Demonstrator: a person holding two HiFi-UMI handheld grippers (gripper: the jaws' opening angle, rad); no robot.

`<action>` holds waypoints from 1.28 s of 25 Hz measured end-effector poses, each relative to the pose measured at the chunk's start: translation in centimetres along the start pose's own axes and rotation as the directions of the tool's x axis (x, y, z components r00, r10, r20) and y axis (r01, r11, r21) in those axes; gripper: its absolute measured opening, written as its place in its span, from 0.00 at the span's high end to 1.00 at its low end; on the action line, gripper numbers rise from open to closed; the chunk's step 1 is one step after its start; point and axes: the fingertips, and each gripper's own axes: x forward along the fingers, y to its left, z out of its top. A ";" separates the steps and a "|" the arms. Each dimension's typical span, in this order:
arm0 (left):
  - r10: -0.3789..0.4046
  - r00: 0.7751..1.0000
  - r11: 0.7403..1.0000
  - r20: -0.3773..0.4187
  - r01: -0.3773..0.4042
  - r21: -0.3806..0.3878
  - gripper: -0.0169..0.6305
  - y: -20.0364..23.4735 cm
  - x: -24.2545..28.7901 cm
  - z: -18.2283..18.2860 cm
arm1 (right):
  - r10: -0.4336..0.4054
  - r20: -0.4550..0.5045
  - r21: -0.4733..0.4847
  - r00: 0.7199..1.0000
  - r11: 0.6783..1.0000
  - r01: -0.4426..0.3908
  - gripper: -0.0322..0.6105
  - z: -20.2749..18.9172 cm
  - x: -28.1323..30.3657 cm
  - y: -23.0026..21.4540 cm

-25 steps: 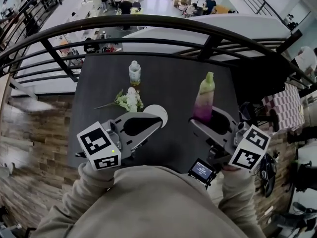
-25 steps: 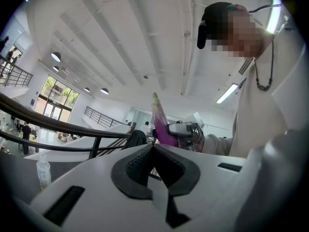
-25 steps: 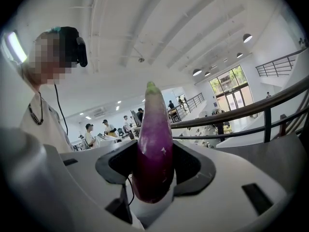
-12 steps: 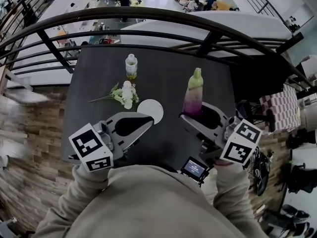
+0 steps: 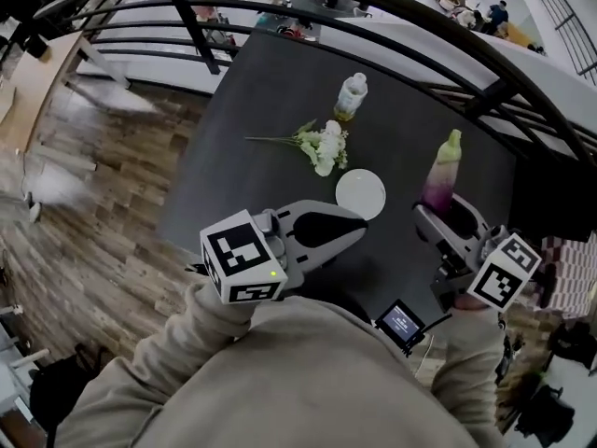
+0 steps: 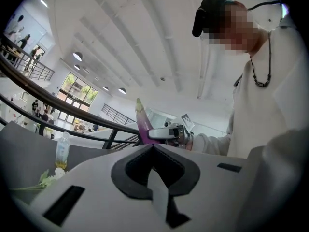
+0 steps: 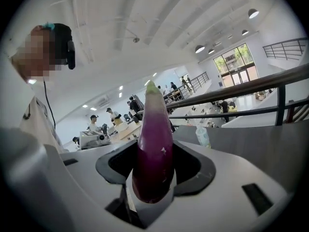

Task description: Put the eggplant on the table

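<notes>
Right gripper was clamped on the eggplant, jaws held wide by its thick purple body. It stood upright across them, green tip up and rounded base hanging below the pads. Left gripper was closed tip to tip with nothing in it, off to the right gripper's left.

Table: dark top, under and ahead of the right gripper. From the head view the eggplant sat over the near right part of it. Couldn't tell if the base touched yet, so I'd call the placement not done.

White disc: flat on the table, left of the right gripper, just ahead of the left gripper's tips. Flowers: ahead and further left. Bottle: beyond the flowers, well clear.

To do this step well, my read:
- Lower straight down until the base bears on the table, then open. Don't drop it from any height.
- A tapered body on a rounded base probably won't stand. Better to tip the gripper and lay it on its side, roll direction pointing away from the edge.
- Set it down a bit further ahead of the gripper, since the near edge looked close.
- Stay right of the disc so nothing gets nudged.
- Open slowly, back out along the jaw line, keep the left gripper parked.
</notes>
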 end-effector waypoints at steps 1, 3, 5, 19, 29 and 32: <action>0.020 1.000 1.000 0.005 -0.020 0.000 0.96 0.0 -0.5 -0.2 | 0.006 -0.020 -0.008 1.000 1.000 -0.006 0.59 -0.5 0.7 -0.3; 0.050 0.999 0.999 0.017 -0.050 0.009 0.96 -0.2 -1.8 -0.3 | 0.015 -0.049 -0.021 0.999 1.000 -0.016 0.59 -1.5 1.9 -0.3; 0.076 0.997 0.997 0.028 -0.076 0.009 0.96 0.0 -2.9 -0.6 | 0.020 -0.069 -0.026 0.997 0.999 -0.022 0.59 -2.3 3.1 -0.4; 0.200 0.979 0.979 0.049 -0.198 -0.043 0.96 1.2 -6.7 -2.9 | 0.033 -0.206 0.006 0.978 0.999 -0.032 0.59 -7.0 8.2 -4.3; 0.243 0.970 0.969 0.022 -0.242 -0.059 0.96 1.7 -6.9 -4.3 | 0.006 -0.292 0.032 0.957 0.999 0.003 0.59 -10.5 10.1 -7.5; 0.249 0.968 0.967 0.020 -0.247 -0.067 0.96 1.7 -6.9 -4.5 | 0.003 -0.307 0.045 0.952 0.999 0.011 0.59 -11.3 10.4 -8.4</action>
